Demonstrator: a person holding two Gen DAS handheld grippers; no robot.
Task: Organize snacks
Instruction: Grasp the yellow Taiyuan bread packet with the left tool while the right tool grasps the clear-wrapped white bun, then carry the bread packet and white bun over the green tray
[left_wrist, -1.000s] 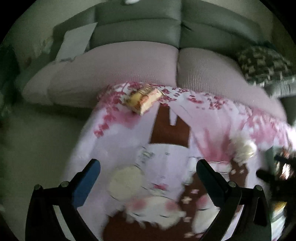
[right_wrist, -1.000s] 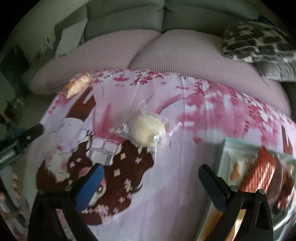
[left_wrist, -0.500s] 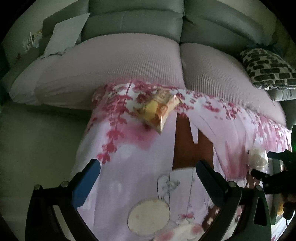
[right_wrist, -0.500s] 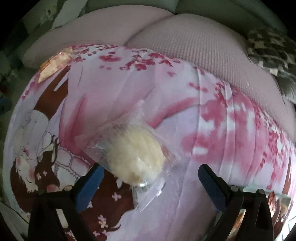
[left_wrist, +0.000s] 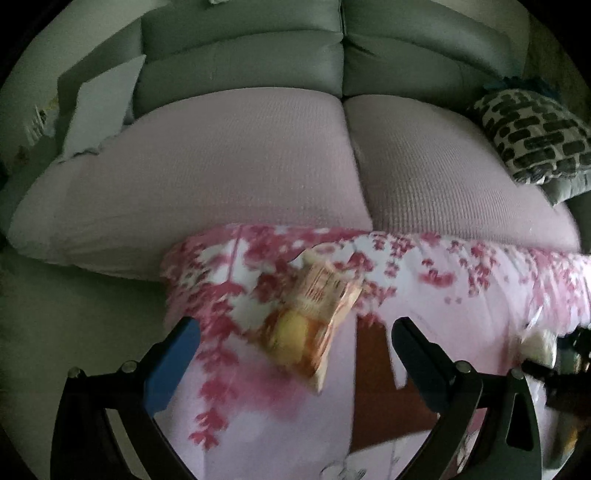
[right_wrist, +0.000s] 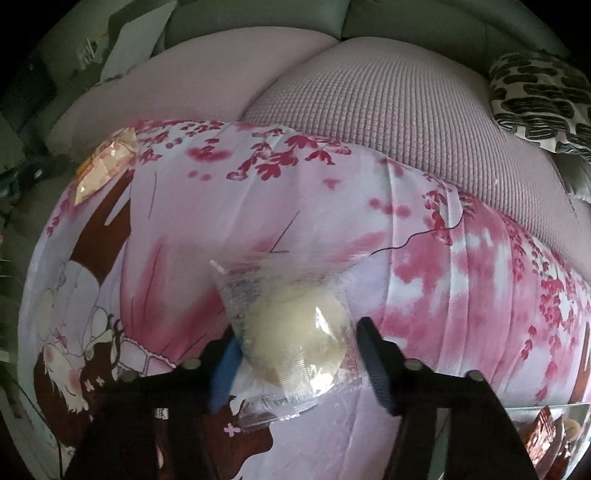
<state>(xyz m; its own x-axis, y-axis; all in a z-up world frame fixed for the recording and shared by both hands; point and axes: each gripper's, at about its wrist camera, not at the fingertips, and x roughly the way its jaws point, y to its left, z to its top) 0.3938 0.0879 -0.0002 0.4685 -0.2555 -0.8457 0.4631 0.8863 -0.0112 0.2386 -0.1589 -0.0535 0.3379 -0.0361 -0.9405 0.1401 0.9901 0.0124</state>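
Observation:
On the pink flowered cloth (right_wrist: 424, 280) lies a pale round bun in a clear wrapper (right_wrist: 291, 317). My right gripper (right_wrist: 297, 338) points down over it with its jaws closing. Both pads touch the wrapper's sides and the bun sits between them. An orange and yellow snack packet (left_wrist: 314, 321) lies near the cloth's far edge. My left gripper (left_wrist: 295, 326) hangs open above it, and the packet is just ahead of the fingertips, untouched. In the right wrist view that packet (right_wrist: 107, 166) shows at the far left corner of the cloth.
A clear tray (right_wrist: 532, 422) holding red-wrapped snacks shows at the lower right. Behind the cloth is a sofa with pinkish seat cushions (left_wrist: 258, 166). A black-and-white patterned pillow (left_wrist: 532, 136) lies at its right and a white sheet (left_wrist: 99, 107) at its left. Bare floor (left_wrist: 74, 314) lies left of the cloth.
The left gripper has travelled toward the cloth's far edge, and the packet now lies between its open fingers. The right gripper sank over the bun and its jaws narrowed onto the wrapper.

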